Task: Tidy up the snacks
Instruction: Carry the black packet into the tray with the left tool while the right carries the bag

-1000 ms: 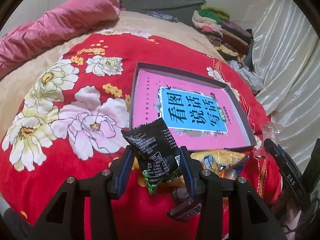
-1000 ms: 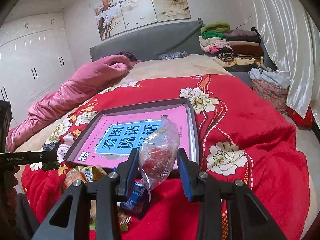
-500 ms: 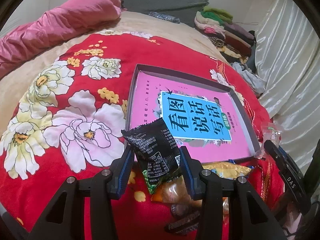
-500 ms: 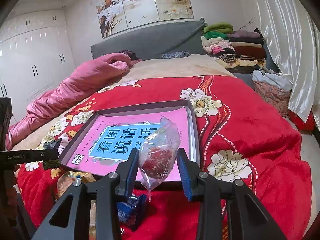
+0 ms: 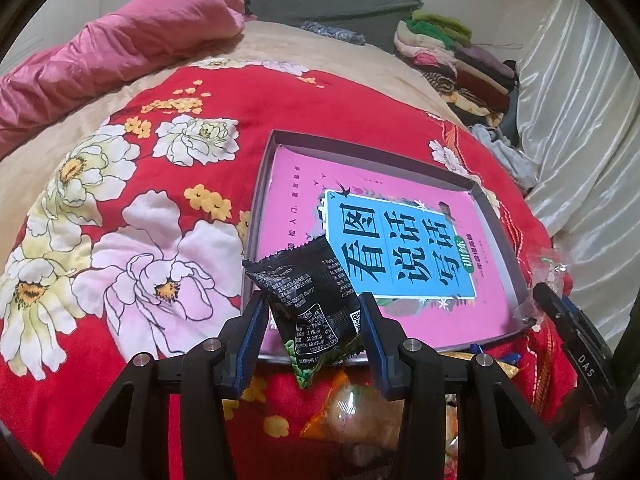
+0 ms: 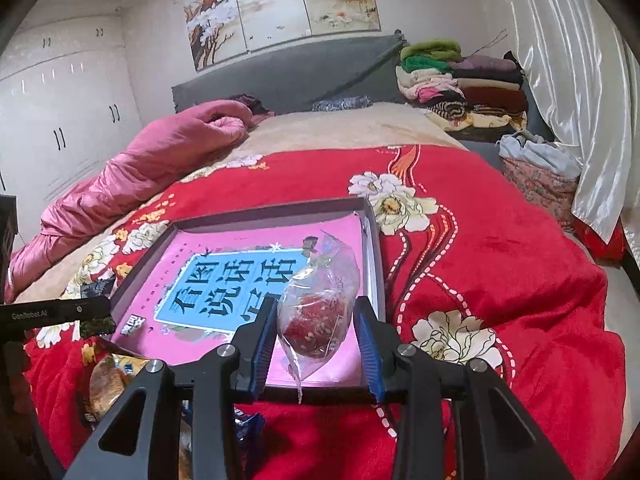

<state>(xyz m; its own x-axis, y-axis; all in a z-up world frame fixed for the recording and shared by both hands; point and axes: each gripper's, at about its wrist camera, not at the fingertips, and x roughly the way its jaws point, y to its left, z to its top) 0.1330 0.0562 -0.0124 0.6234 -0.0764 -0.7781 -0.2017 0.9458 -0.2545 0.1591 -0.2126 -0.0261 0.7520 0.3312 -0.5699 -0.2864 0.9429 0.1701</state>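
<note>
Just ahead of both grippers lies the shallow tray (image 5: 496, 216), holding only a pink book (image 6: 224, 280), no snacks yet. Left gripper (image 5: 314, 332) clamps a black snack packet (image 5: 308, 292) over the tray's near edge; right gripper (image 6: 316, 334) pinches a clear bag of red snack (image 6: 316, 312) likewise. Neither is set down, and several wrapped snacks (image 5: 344, 404) wait loose on the red blanket (image 5: 256, 96) beneath the fingers.

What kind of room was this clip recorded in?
A bedroom in a home, most likely: a bed with a red floral blanket and grey headboard, white wardrobe doors along one wall, and folded clothes stacked beside the bed.
</note>
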